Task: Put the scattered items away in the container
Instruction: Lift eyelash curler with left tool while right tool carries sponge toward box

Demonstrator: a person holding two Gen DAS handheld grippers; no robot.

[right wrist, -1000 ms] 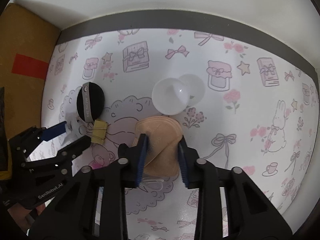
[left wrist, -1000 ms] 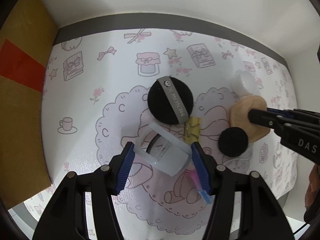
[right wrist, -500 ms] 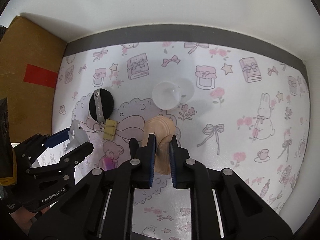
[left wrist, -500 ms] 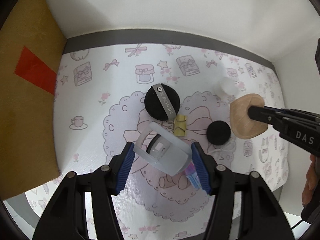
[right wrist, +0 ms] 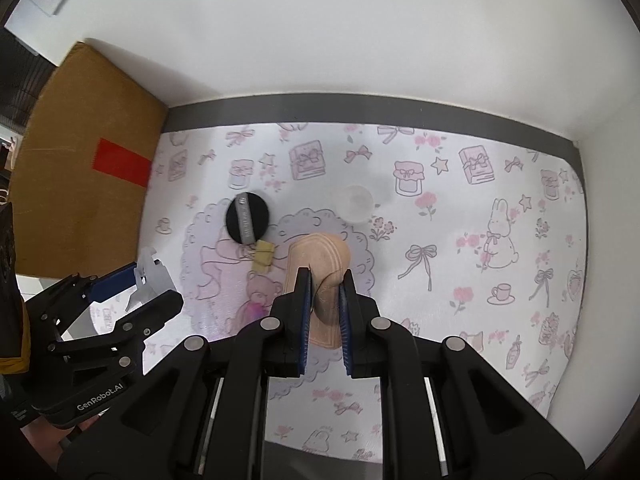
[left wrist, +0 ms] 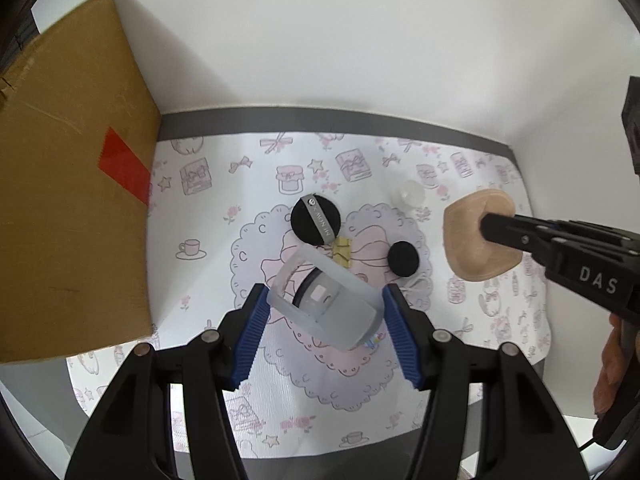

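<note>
My left gripper (left wrist: 325,296) is shut on a frosted translucent container (left wrist: 324,308), held tilted above the patterned mat (left wrist: 208,280). My right gripper (right wrist: 325,284) is shut on a beige powder puff (right wrist: 320,252), which hangs folded between its pads; in the left wrist view the beige puff (left wrist: 472,240) sits at the right gripper (left wrist: 488,224) tips. On the mat lie a black puff with a grey ribbon (left wrist: 316,220), a small black round puff (left wrist: 403,259), a yellow binder clip (left wrist: 342,252) and a small clear cup (left wrist: 410,196). A pink item (right wrist: 256,312) lies below the clip.
A cardboard box with red tape (left wrist: 68,200) stands along the mat's left side. A white wall and a grey strip (right wrist: 360,108) close the back, and another wall closes the right. The mat's front edge (left wrist: 320,444) is near me. A hand (left wrist: 612,364) holds the right gripper.
The right gripper's jaws closed on the beige puff and lifted it off the mat. Both grippers rose, so the mat looks smaller and farther. The container rose with the left gripper.
</note>
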